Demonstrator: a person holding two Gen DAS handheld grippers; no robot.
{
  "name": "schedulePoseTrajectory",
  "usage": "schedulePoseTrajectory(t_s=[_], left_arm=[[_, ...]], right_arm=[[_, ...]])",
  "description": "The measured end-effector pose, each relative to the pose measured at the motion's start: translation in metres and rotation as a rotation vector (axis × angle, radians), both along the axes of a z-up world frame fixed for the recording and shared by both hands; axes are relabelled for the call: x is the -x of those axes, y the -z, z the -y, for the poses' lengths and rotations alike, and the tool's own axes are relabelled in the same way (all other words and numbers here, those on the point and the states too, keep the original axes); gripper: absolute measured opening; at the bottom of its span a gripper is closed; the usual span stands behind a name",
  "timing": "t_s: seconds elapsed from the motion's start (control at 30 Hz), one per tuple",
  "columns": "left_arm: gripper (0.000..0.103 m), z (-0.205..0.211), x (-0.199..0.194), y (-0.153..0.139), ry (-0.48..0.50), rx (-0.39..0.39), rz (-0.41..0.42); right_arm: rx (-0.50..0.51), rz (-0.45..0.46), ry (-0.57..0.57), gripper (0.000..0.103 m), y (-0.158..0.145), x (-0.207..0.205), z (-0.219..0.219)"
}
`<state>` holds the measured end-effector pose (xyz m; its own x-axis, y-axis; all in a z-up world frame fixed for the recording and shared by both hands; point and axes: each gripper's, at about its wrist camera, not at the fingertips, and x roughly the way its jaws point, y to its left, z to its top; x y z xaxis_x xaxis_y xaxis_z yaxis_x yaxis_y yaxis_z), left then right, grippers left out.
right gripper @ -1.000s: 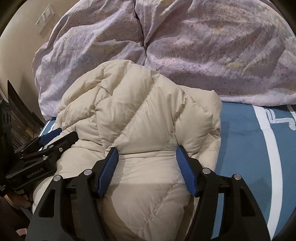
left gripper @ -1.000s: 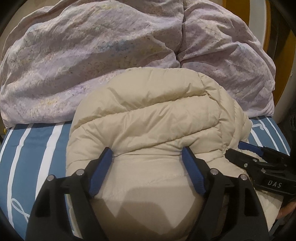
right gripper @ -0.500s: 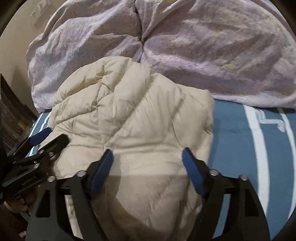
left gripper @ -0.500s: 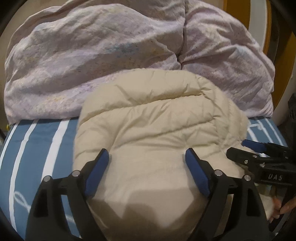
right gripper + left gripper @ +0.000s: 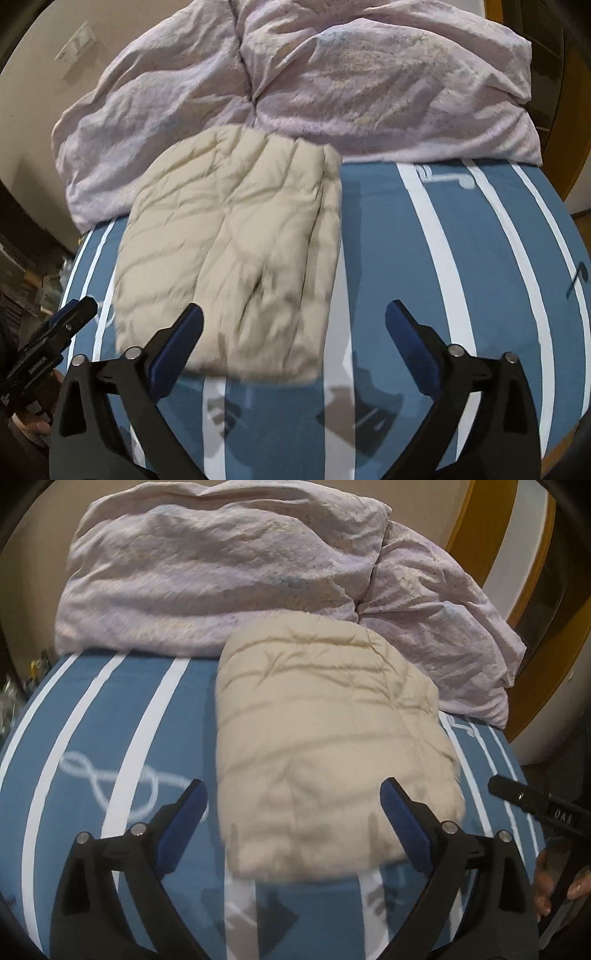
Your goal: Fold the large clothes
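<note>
A bed with a blue, white-striped cover carried two things. A folded beige puffer jacket lay near a rumpled lilac duvet.

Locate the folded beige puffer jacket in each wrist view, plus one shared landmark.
Left wrist: folded beige puffer jacket sits centre, slightly right, ahead of the left gripper.
Right wrist: jacket sits left of centre, mostly left of the right gripper.
Shared landmark: crumpled lilac duvet behind the jacket, on the blue striped bedsheet.

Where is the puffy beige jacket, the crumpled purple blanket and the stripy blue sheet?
puffy beige jacket (image 5: 328, 746), left wrist view, middle of its quilted top.
crumpled purple blanket (image 5: 388, 92), right wrist view, its wrinkled right half.
stripy blue sheet (image 5: 388, 229), right wrist view, bare blue band.
</note>
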<state>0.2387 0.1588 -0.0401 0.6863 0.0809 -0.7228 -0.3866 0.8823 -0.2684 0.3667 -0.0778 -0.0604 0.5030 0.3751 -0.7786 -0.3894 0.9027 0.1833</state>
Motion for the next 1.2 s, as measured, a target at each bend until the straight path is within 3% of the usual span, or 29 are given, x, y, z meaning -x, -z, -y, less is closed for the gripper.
schedulePoseTrajectory(t_s=[0.13, 0.53, 0.7, 0.93, 1.2], left_arm=[[0.095, 0.013, 0.037, -0.006, -0.017, 0.037, 0.005], [0.095, 0.059, 0.117, -0.021, 0.0, 0.033, 0.006], [0.1, 0.071, 0.135, -0.022, 0.023, 0.043, 0.016], [0.101, 0.082, 0.147, -0.025, 0.037, 0.035, 0.035], [0.101, 0.085, 0.151, -0.025, 0.035, 0.034, 0.026]], right_arm=[[-0.013, -0.008, -0.044, 0.102, -0.001, 0.035, 0.005], [-0.019, -0.004, -0.107, 0.102, 0.0, 0.117, 0.016], [-0.003, 0.056, -0.11, 0.102, -0.001, 0.143, 0.021], [-0.034, 0.072, -0.089, 0.102, -0.003, 0.155, 0.032], [-0.036, 0.029, -0.112, 0.102, 0.006, 0.164, 0.03]])
